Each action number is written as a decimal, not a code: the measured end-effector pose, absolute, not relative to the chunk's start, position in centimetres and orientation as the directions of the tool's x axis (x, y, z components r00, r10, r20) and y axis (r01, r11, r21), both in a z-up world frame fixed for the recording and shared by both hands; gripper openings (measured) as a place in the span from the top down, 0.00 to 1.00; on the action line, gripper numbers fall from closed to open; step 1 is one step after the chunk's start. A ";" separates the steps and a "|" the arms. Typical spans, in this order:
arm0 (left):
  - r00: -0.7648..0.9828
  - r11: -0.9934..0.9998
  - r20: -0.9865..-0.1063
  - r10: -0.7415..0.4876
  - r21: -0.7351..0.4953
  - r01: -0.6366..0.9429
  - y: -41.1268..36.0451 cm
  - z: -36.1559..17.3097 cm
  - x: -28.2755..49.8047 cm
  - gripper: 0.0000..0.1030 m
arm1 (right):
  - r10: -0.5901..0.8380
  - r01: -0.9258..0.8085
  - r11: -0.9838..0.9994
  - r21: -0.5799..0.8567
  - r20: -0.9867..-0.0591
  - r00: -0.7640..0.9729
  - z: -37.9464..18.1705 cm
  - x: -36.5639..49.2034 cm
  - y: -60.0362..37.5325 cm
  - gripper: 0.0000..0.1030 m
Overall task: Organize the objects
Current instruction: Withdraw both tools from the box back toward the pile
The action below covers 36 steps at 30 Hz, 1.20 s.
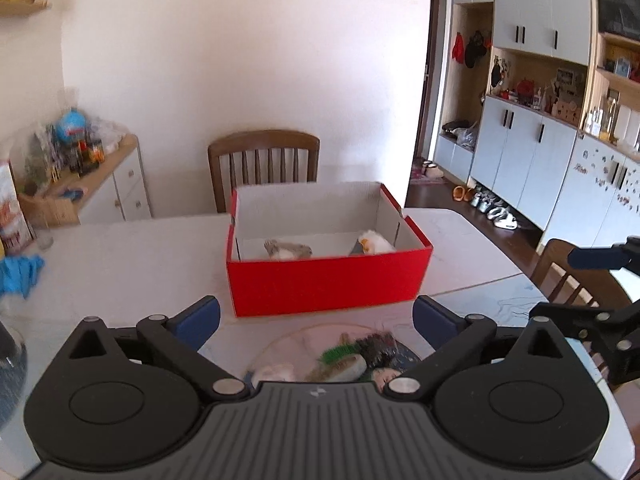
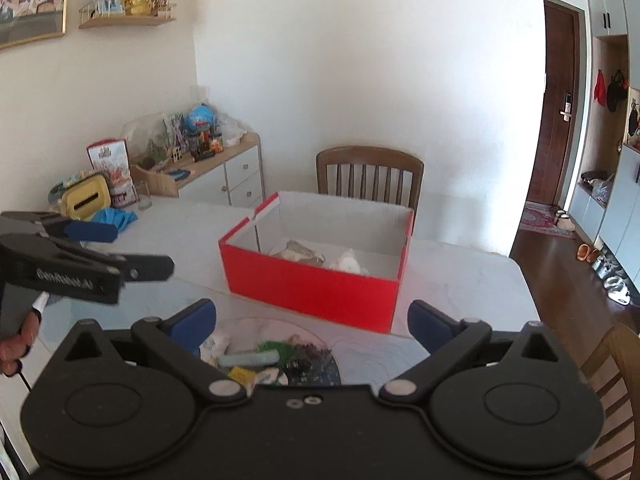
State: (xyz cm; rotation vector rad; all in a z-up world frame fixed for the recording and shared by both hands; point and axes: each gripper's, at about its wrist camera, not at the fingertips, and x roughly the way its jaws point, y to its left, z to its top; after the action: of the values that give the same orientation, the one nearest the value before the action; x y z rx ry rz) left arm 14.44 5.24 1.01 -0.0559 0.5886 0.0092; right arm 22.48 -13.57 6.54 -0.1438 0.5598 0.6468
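Both grippers: black plastic bodies, ribbed top plate, two round hubs, silver pivot pins, blue pads on the jaws. Left gripper (image 1: 316, 314) seen side-on carries white "GenRobot.AI" lettering. Right gripper (image 2: 312, 316) shows two small screws mid-plate.

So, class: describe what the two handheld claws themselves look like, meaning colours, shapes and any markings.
Both are matte black plastic. The left claw and right claw each have two round black discs at the base, angled linkage bars with silver pivot pins, and dark blue finger pads. Seen side-on in the right wrist view, the left claw's body carries white lettering, too blurred to read surely.
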 end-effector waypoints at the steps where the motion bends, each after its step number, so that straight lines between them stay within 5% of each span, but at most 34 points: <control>1: 0.826 0.997 -0.563 -0.021 -0.072 -0.024 5.5 0.6 14.3 0.00 | 0.529 -0.606 0.794 0.044 -0.541 0.654 6.2 22.4 -13.5 0.01; 15: 0.785 0.989 -0.618 -0.030 -0.130 -0.064 7.4 -5.8 11.3 0.00 | 0.522 -0.616 0.784 0.082 -0.624 0.581 0.3 20.4 -13.0 0.01; 36: 0.727 0.987 -0.677 0.114 -0.009 -0.163 12.0 -13.6 15.8 0.00 | 0.467 -0.667 0.742 0.066 -0.765 0.444 -6.8 18.7 -7.7 0.08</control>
State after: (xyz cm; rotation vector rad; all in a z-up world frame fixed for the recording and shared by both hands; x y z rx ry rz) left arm 15.81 11.98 -13.56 -0.0693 0.7416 0.1528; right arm 18.72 -7.68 -6.84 -0.2610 0.8569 0.7131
